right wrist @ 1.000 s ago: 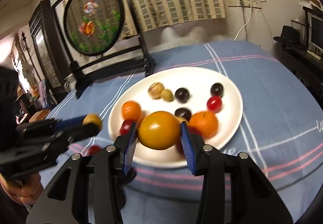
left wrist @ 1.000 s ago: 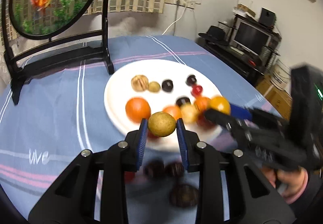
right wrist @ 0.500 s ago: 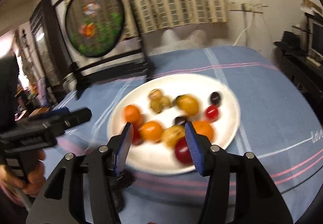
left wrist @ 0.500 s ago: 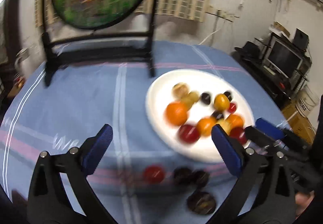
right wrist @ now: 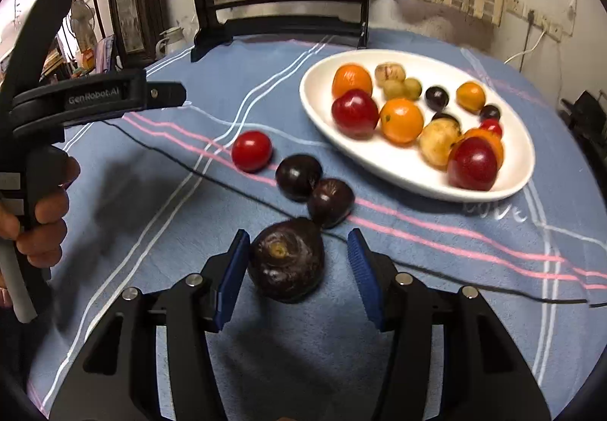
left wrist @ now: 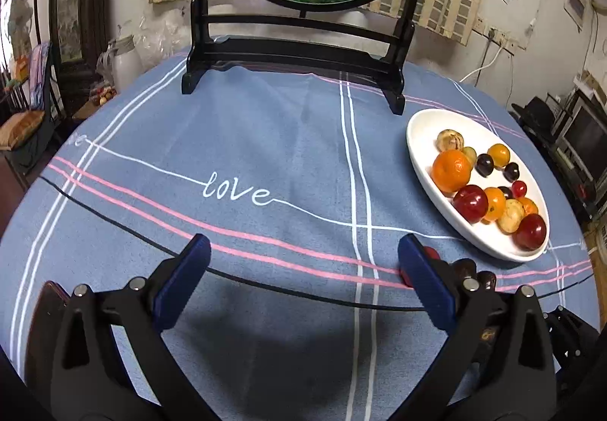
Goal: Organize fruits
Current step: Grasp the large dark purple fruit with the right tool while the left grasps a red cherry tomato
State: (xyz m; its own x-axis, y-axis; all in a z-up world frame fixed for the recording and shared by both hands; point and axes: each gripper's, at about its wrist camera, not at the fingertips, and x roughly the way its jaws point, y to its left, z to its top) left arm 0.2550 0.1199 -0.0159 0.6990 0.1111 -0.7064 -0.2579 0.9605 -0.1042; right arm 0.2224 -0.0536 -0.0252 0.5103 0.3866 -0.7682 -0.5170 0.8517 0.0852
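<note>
A white plate [right wrist: 417, 58] holds several oranges, red, yellow and dark fruits. On the blue cloth in front of it lie a red tomato [right wrist: 251, 150], two dark plums [right wrist: 298, 172] and a large dark fruit [right wrist: 286, 263]. My right gripper [right wrist: 297, 244] is open around the large dark fruit, with a gap at the right pad. My left gripper [left wrist: 303, 254] stands wide open over bare cloth, left of the plate [left wrist: 425, 170], with nothing between its fingers. It also shows at the left of the right wrist view, left gripper [right wrist: 167, 95], held by a hand [right wrist: 41, 201].
A black wooden stand [left wrist: 296, 53] with a round goldfish panel stands at the back of the round table. The red tomato [left wrist: 430, 254] and dark plums [left wrist: 464, 265] peek out behind my left gripper's right finger. Furniture and a television crowd the right wall.
Both grippers let go of their fruits, which now lie on the plate. The left one opened wide and swung left. The right one dropped down to the large dark fruit.
</note>
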